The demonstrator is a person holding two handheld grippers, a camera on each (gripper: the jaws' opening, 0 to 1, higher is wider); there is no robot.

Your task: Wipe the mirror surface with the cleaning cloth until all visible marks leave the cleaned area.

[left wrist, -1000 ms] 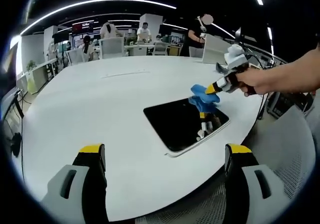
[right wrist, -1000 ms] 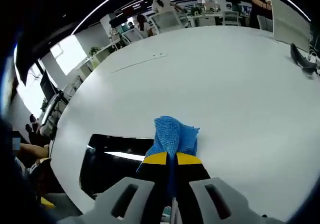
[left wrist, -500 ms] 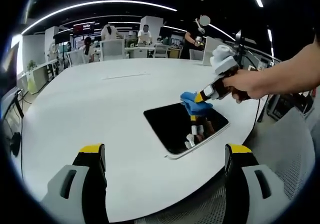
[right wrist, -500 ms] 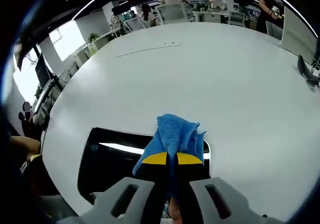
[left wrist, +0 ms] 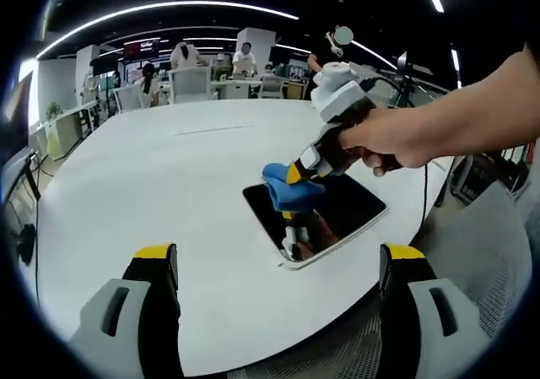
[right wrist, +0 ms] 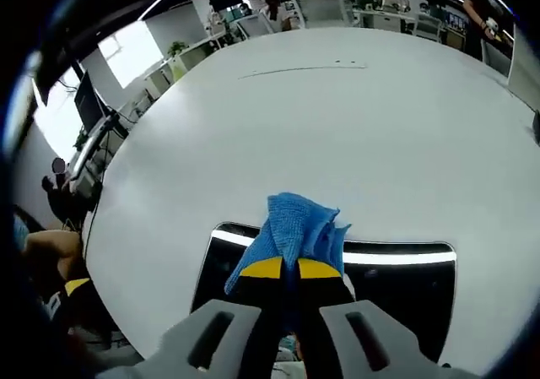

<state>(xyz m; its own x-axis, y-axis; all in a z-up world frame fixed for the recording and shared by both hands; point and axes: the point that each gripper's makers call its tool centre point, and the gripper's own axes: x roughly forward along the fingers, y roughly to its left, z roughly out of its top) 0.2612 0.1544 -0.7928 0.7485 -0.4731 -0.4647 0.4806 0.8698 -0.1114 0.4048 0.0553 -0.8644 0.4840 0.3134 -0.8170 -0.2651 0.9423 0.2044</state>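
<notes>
The cloth point(right wrist: 297, 230) is being pinched in the closed right gripper point(right wrist: 283, 271) and pressed on the mirror point(left wrist: 350, 213) near its far-left corner; unwiped glass is lying rightward. The left gripper point(left wrist: 278, 265) is being held wide open, empty, near the mirror's front edge.

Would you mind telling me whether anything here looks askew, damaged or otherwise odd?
Nothing stands out. The mirror lies flat on the white table, and the right hand-held gripper holds the blue cloth over it.

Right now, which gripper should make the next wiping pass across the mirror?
Right. The right gripper is shut on the blue cloth, already over the mirror. The left gripper is open and holds nothing, back near the table edge.
</notes>
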